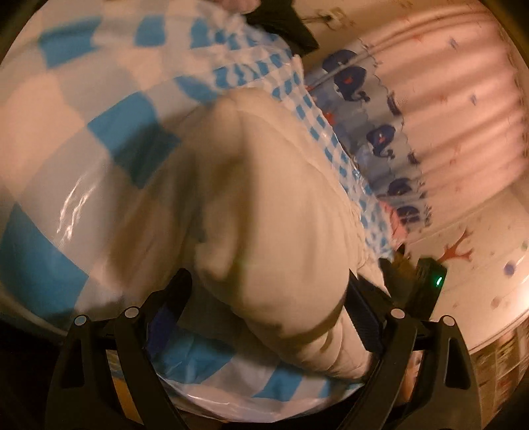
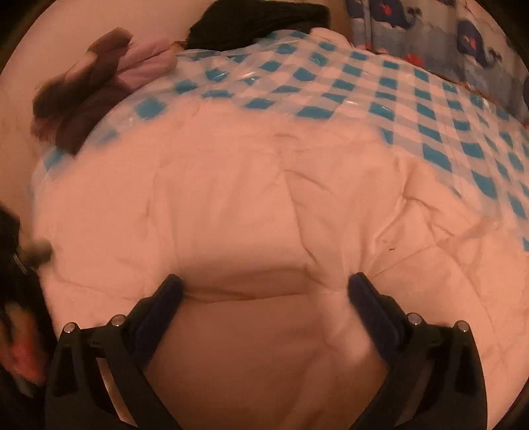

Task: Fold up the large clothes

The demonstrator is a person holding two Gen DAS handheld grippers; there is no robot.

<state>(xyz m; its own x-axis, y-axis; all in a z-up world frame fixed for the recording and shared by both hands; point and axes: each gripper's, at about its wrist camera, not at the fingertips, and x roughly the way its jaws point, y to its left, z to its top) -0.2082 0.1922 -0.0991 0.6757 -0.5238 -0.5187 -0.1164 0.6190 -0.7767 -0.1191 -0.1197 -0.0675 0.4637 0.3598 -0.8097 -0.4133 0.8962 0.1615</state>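
- Left claw (image 1: 267, 291): jaws wide apart. A bunched fold of the cream padded garment (image 1: 264, 205) sits between the fingers (image 1: 363, 317) & rises ahead of them; the right finger looks to touch the cloth, but no clamp seen. View blurred.
- Under & left of that claw: blue/white check plastic cover (image 1: 99, 125), shiny, w/ the garment lying on it.
- Ahead-right of left claw: whale-print fabric (image 1: 380, 132), then a pale curtain (image 1: 463, 99). Small black device w/ green light (image 1: 433, 281) just right of the right finger.
- Right claw (image 2: 264, 284): jaws spread about as wide as they go, both tips resting on the cream padded garment (image 2: 231, 198), pressing a shallow dent in it; nothing gripped.
- Garment spreads flat ahead & to both sides of right claw, covering most of the check cover (image 2: 413, 109), which shows ahead-right.
- Far ahead-left of right claw: brown & pink clothes pile (image 2: 109, 76); straight ahead at far edge, a dark garment (image 2: 264, 20).
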